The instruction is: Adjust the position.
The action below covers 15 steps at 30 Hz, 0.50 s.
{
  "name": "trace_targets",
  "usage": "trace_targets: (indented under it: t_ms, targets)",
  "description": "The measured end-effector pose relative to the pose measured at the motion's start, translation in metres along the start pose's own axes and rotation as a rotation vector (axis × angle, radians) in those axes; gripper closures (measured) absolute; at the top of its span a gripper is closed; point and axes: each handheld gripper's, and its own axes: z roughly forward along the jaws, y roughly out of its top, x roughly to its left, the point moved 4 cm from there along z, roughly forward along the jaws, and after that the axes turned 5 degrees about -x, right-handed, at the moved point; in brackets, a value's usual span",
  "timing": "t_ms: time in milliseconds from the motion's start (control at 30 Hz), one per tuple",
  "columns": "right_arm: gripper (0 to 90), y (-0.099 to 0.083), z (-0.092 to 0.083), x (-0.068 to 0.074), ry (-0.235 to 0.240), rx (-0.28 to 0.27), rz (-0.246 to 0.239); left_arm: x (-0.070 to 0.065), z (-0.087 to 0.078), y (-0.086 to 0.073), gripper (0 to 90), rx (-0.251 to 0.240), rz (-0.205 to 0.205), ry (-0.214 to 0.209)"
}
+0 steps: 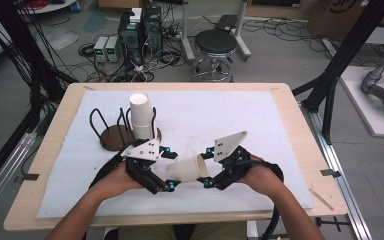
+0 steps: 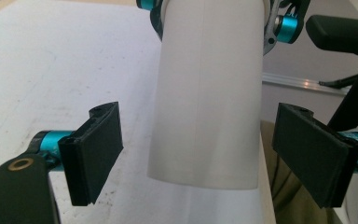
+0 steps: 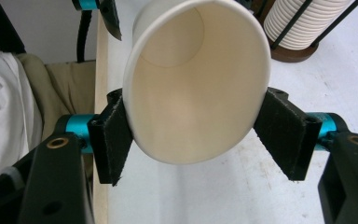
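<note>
Standing behind the held cup [image 1: 187, 170], a cup stack [image 1: 141, 116] fills the rack [image 1: 116, 136].

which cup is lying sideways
The cup held in the right gripper, between the two hands; the other cups stand stacked in the rack.

No readable text, label, brand or number on any surface.

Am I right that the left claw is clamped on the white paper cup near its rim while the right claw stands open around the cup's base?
Not quite: the sides are swapped. The right claw is clamped on the white paper cup near its rim, as the right gripper view shows, and the left claw stands open around the cup's base, pads clear of it in the left gripper view.
</note>
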Motion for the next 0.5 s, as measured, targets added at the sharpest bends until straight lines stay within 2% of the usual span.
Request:
trace_targets:
  t_ms: [233,500]
  targets:
    - [31.0,0.008,0.006,0.002,0.000,0.082,-0.052,0.001,0.006,-0.002,16.8,0.080,0.002,-0.009]
    - [30.6,0.014,0.016,0.009,0.008,0.158,-0.096,-0.002,0.018,-0.006,18.2,0.148,-0.008,-0.039]
